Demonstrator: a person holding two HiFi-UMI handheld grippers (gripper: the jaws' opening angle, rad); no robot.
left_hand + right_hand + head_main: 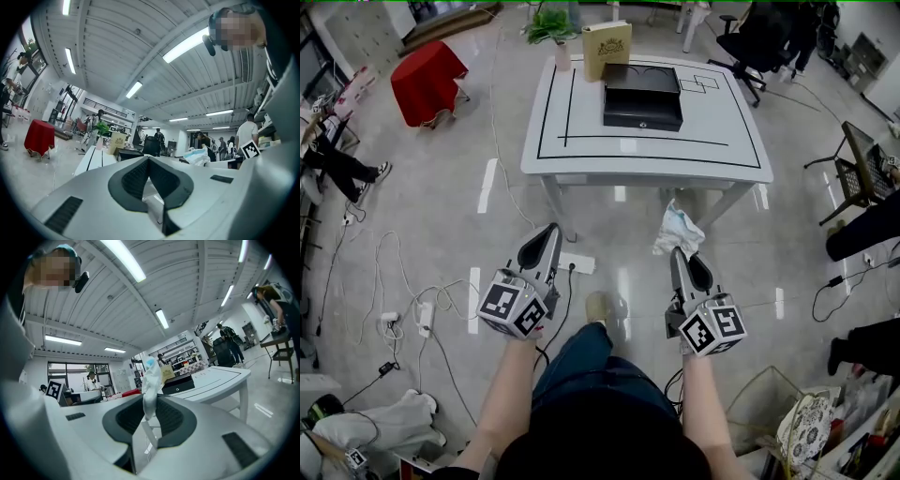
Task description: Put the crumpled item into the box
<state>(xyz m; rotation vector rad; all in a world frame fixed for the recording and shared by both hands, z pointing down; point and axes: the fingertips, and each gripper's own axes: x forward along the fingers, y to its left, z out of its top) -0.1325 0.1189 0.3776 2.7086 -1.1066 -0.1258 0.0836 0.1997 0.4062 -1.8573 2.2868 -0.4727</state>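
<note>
Head view: a person stands on the glossy grey floor (pixel 441 206) facing the white rectangular table with black outline markings (pixel 647 169). The table's near edge runs across the upper middle of the frame.
Right gripper: the right gripper (pixel 679 253) sits right of centre, with its jaws clenched on the white crumpled paper item with a pale blue patch (pixel 677 230).
Crumpled item: it sticks out past the jaw tips over the floor, just below the table's near edge in the frame and beside the right-hand table leg (pixel 722 202).
Right gripper view: the item stands up from between the two dark pads, and the table lies beyond it at centre right.
Left gripper: the left gripper (pixel 551 230) is left of centre, well apart from the right one. In the left gripper view its pads meet at the tips with nothing between them.
Box: the flat black rectangular box (pixel 642 96) lies on the table top at upper centre, back from the near edge.
Table's far edge: a tan upright carton (pixel 607 49) stands just behind the black box, with a green potted plant (pixel 551 23) at the far left corner.
Open room: a strip of floor separates both grippers from the table's near edge.
Floor clutter: a white power strip (pixel 577 262) lies ahead of the left gripper, and loose white cables (pixel 403 300) trail at lower left.
Sides: a red-draped round table (pixel 428 80) is at upper left and a black office chair (pixel 759 42) at upper right, both apart from the table.
</note>
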